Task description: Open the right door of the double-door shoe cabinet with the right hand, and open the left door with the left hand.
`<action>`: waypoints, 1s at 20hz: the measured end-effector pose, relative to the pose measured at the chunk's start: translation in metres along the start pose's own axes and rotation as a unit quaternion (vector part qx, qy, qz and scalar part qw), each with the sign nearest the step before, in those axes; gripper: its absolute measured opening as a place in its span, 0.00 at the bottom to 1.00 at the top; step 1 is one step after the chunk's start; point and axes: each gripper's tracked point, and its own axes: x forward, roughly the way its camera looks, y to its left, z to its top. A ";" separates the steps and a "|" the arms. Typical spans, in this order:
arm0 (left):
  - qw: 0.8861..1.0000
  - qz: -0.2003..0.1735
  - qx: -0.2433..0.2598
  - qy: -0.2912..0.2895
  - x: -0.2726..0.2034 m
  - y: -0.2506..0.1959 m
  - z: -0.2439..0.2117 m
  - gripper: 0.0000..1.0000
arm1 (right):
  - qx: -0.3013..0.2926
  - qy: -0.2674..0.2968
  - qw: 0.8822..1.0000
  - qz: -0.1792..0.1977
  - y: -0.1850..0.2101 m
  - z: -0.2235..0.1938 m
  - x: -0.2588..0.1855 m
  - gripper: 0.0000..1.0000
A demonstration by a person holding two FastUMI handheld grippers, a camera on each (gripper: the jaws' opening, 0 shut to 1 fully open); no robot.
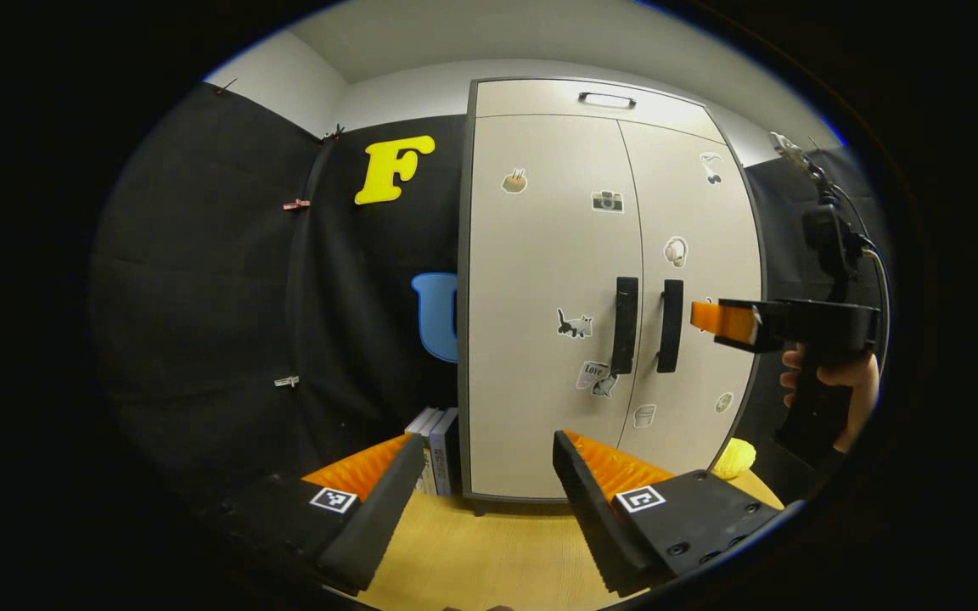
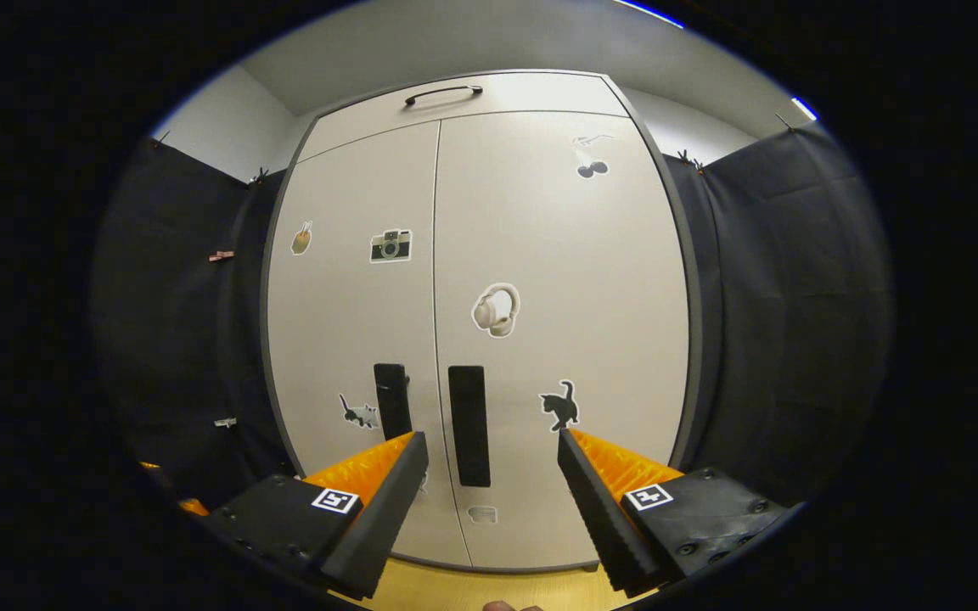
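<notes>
Right gripper (image 2: 493,475) has its jaws spread wide w/ nothing between them, and the black vertical bar handle of the right door (image 2: 469,424) sits lined up right in that gap, a bit beyond the tips, not touched yet. Left gripper (image 1: 485,484) is just as wide apart and empty, hanging back over the light wooden tabletop (image 1: 489,552), well short of the cabinet.

The tall beige double-door shoe cabinet (image 1: 540,339) stands on that table w/ both doors shut; the black bar handle of the left door (image 1: 624,325) sits just beside its twin at the centre seam. Stickers all over the fronts; a few books (image 1: 438,450) are tucked at its left.

So imo it's the approach for step one, right door first. Next move prob needs the right gripper eased fwd so the handle slides between the fingers, pinch, then pull out along the hinge arc. Left one waits its turn.
</notes>
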 end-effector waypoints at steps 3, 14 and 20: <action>1.000 0.013 -0.004 0.008 -0.003 0.007 -0.006 0.95 | -0.010 0.001 1.000 -0.001 0.004 -0.002 0.024 0.97; 0.998 0.056 -0.023 0.031 -0.013 0.030 -0.026 0.95 | -0.018 0.036 0.999 -0.026 -0.002 -0.041 0.082 0.98; 0.998 0.051 -0.013 0.031 -0.022 0.020 -0.031 0.95 | -0.003 0.041 0.999 -0.006 0.015 -0.045 0.083 0.67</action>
